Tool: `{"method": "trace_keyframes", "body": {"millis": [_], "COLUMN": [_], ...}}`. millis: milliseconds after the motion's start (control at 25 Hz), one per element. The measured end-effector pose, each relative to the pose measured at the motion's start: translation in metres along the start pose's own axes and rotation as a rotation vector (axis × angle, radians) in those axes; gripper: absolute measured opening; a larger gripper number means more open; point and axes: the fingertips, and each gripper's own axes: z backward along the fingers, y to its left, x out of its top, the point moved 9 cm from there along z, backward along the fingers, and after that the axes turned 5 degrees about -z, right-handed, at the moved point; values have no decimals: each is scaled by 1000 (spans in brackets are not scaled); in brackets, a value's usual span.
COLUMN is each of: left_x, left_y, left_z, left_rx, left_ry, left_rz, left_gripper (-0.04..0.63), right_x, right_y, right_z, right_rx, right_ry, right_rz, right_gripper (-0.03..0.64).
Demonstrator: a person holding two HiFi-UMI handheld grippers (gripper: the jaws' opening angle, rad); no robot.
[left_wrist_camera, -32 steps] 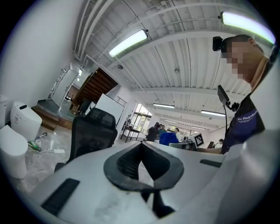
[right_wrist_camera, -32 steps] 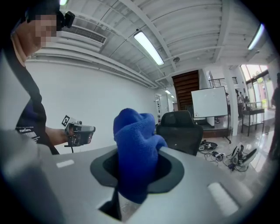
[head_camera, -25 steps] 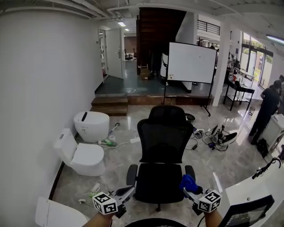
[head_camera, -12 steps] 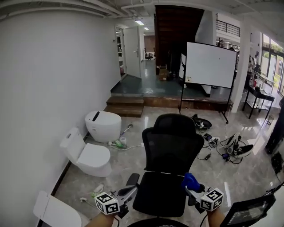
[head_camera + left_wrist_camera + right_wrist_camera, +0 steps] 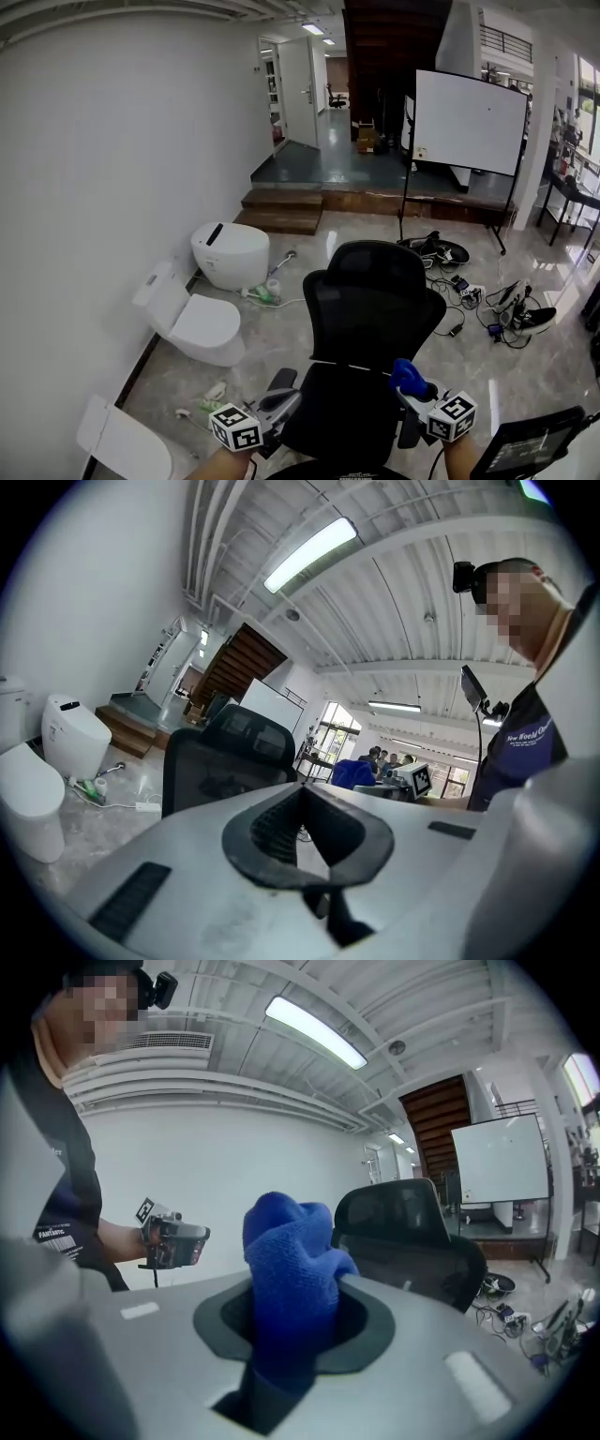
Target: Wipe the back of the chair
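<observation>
1. Open indoor room: pale polished floor (image 5: 281,323), plain white wall (image 5: 112,141) at left, wooden steps (image 5: 281,208) and a whiteboard (image 5: 469,108) on a stand at the back.
2. Two white toilets (image 5: 202,323) on the floor beside the wall, left of the chair; loose cables (image 5: 506,314) on the floor to its right.
3. Black mesh chair (image 5: 370,314) at centre of the head view, upright, seat toward the claws, backrest and headrest rising beyond the seat.
4. Left claw (image 5: 284,401) low at the seat's left front, just beside the armrest; jaws closed together, nothing between them.
5. Right claw (image 5: 410,386) low at the seat's right front, jaws clamped on a bunched blue cloth (image 5: 406,375) standing up out of the claw.
6. Cloth near the lower right edge of the backrest, on its seat side; seen apart from the chair in the right gripper view, with the backrest behind the cloth.
7. In the same view, left claw held in a hand (image 5: 141,1239) at far left, level with the cloth.
</observation>
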Motion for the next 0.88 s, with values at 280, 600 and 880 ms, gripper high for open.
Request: {"method": "trace_keyframes", "body": {"millis": [280, 600, 880], "left_x": [26, 46, 39], "left_y": [77, 158, 154], "left_z": [-26, -43, -57], "left_rx": [-121, -247, -180], "left_ry": [16, 65, 37], "left_rz": [-8, -38, 25], "left_gripper": [3, 3, 3], "right_x": [23, 56, 88], "right_y": [-8, -5, -45], "right_z": [-61, -128, -141], "right_rx": [-103, -230, -229], "right_ry": [3, -16, 23], "right_rz": [-11, 67, 237], "right_gripper": [110, 110, 112]}}
